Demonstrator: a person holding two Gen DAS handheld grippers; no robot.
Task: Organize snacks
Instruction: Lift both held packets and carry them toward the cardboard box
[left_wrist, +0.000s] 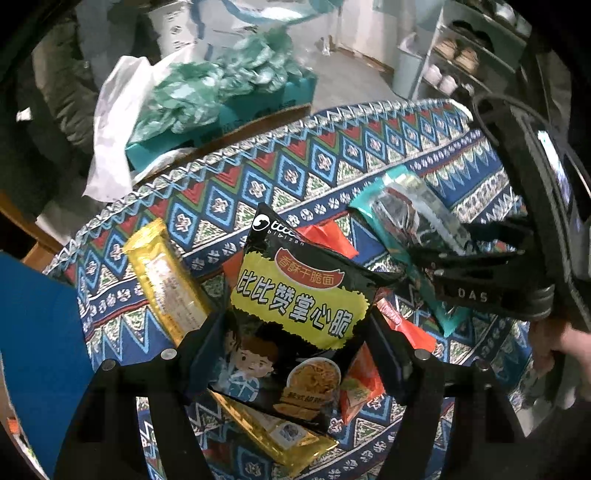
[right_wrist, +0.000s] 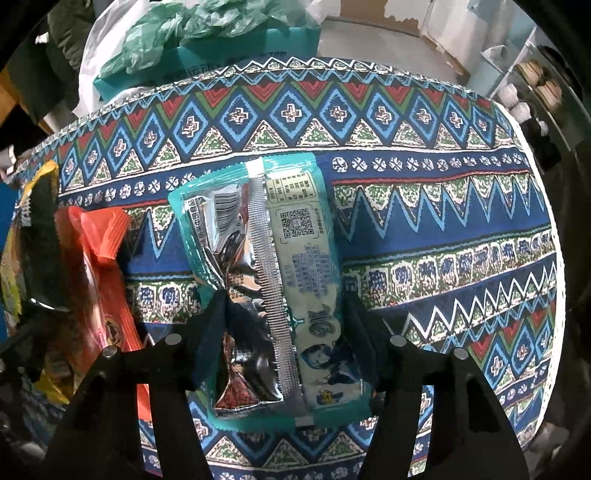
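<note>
The woven cloth on the desk (right_wrist: 443, 206) carries bands of navy, light blue, red, green and white: diamonds with white crosses, zigzags, small florets. On it, the black crinkly snack bag (left_wrist: 295, 317) bears a yellow panel with black characters and a red label. Beside that bag lie a glossy gold wrapper (left_wrist: 166, 280) and an orange foil packet (right_wrist: 107, 258). The teal-edged silver pouch (right_wrist: 273, 288) shows pale green print.

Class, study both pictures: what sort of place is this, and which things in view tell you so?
Probably a lived-in home: a patterned tablecloth strewn with snack packets, a shoe rack along the wall, and plastic bags heaped on boxes beside the table.
</note>
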